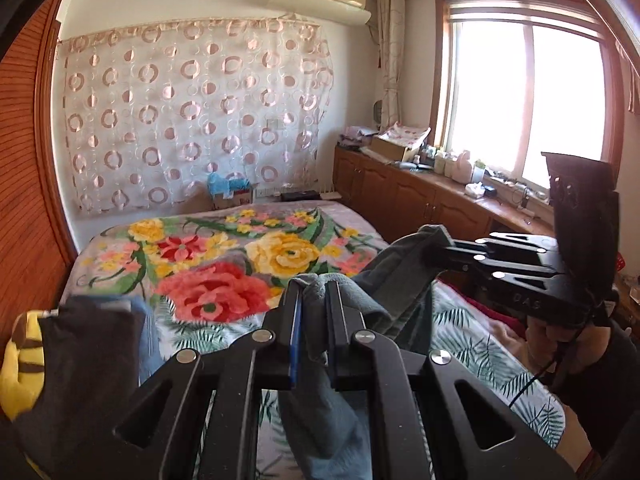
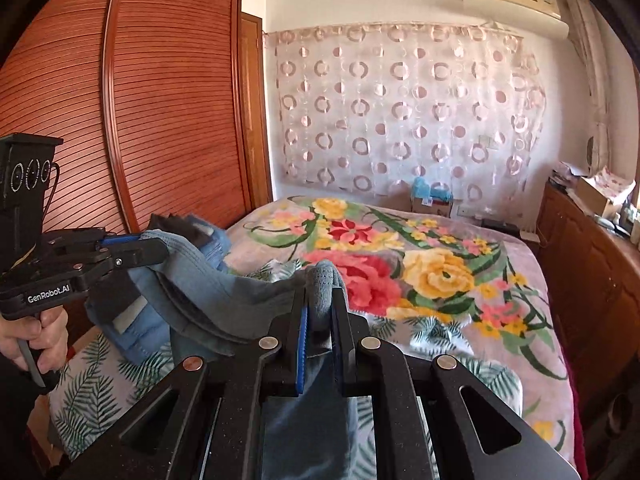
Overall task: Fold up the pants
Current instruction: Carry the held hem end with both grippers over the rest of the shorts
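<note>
The grey-blue pants [image 1: 384, 280] hang in the air above the bed, stretched between my two grippers. In the left wrist view my left gripper [image 1: 316, 292] is shut on a bunched edge of the cloth, which droops down between the fingers. My right gripper [image 1: 434, 246] pinches the other end at the right, held by a hand. In the right wrist view the right gripper [image 2: 322, 292] is shut on a fold of the pants [image 2: 224, 296]. The left gripper [image 2: 156, 250] clamps the far end at the left.
The bed's floral blanket [image 1: 224, 264] lies below and ahead. A pile of dark, blue and yellow clothes [image 1: 88, 344] sits at the bed's left side beside the slatted wooden wardrobe [image 2: 120, 120]. A cluttered wooden cabinet [image 1: 400, 196] runs under the window on the right.
</note>
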The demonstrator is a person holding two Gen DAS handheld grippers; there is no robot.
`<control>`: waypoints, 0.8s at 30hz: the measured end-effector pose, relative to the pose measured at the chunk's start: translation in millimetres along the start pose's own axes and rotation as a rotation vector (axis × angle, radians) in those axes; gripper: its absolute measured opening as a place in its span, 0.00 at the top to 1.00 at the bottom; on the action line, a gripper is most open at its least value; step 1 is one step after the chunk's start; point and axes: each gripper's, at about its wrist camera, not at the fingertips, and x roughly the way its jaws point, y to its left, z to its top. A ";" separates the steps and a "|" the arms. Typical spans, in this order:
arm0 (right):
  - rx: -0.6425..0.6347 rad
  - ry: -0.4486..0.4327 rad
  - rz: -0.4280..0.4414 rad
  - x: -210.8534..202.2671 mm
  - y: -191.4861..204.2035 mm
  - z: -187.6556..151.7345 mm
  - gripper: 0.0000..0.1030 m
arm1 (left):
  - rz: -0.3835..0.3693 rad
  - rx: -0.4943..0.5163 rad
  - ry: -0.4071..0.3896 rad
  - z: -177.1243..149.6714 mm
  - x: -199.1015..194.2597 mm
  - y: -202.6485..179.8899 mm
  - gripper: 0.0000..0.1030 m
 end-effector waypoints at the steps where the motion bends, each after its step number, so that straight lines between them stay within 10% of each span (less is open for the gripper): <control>1: 0.003 -0.003 0.000 5.8 -3.3 8.9 0.90 | 0.012 0.016 -0.016 8.5 -1.7 -1.5 0.89; 9: -0.013 -0.095 -0.016 -4.5 -5.2 51.5 0.90 | 0.049 0.046 -0.068 21.7 -21.1 0.4 0.89; 24: 0.005 0.087 -0.031 -50.1 39.0 -31.4 0.90 | -0.040 0.033 0.089 -103.7 -51.8 -38.5 0.89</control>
